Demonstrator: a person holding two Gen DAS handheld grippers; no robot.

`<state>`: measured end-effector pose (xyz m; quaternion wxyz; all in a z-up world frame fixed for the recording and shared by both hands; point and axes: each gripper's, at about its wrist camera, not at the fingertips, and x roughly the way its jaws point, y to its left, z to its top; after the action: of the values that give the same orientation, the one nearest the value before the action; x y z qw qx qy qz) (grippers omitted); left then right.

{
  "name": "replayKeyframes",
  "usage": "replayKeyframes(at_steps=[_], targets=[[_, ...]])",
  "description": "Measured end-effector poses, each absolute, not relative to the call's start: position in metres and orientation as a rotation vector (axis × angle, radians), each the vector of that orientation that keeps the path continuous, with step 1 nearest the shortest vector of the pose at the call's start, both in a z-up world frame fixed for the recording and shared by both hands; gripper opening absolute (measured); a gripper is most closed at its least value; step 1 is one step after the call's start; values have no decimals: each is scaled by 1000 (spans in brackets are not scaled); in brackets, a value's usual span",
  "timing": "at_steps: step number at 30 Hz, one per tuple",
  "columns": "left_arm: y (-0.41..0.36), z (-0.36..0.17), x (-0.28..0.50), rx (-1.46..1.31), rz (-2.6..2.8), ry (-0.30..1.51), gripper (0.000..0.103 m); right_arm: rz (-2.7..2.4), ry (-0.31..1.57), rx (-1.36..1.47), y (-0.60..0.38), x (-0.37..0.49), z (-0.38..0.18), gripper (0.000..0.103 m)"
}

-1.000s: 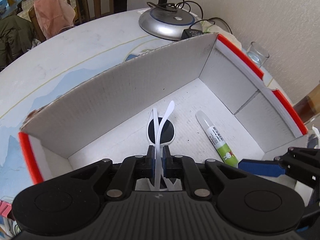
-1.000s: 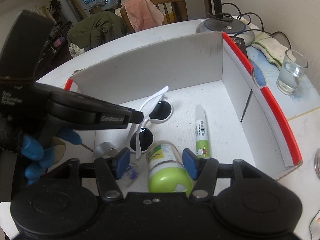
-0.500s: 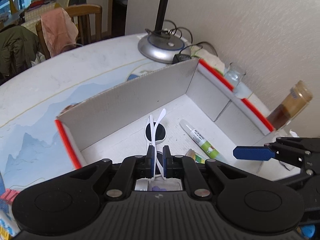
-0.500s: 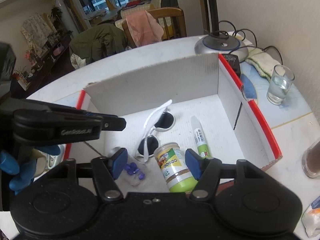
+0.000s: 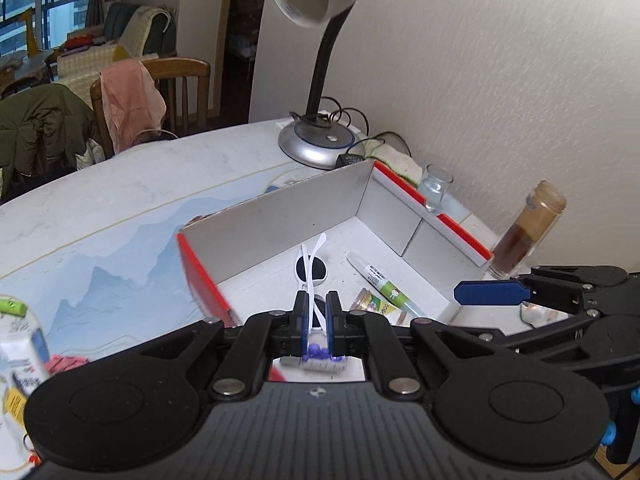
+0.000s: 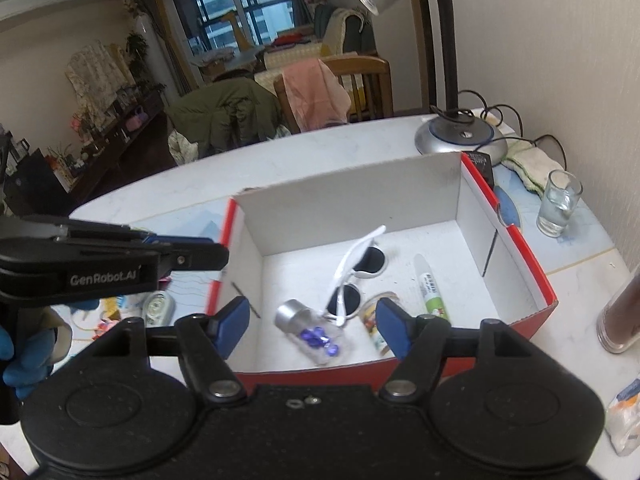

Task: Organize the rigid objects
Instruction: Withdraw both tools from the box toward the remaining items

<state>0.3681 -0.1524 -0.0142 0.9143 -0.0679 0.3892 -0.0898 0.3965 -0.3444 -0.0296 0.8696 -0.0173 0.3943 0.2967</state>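
The left gripper is nearly closed on nothing — the right gripper gapes wide, empty, above the box.

**Count of things on and around the table**

One red-and-white box holds four things: one pair of white sunglasses, one glue tube, one green-labelled jar and one clear vial of blue beads. At 3 o'clock from the box stand one drinking glass and one brown jar. At 12 o'clock stands one desk lamp. Two grippers show.
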Motion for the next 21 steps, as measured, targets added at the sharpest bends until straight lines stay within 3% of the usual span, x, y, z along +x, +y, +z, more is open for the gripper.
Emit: replayKeyframes(at_steps=[21], targets=[[-92, 2, 235, -136, -132, 705, 8, 669, 698, -2, -298, 300, -6, 84]])
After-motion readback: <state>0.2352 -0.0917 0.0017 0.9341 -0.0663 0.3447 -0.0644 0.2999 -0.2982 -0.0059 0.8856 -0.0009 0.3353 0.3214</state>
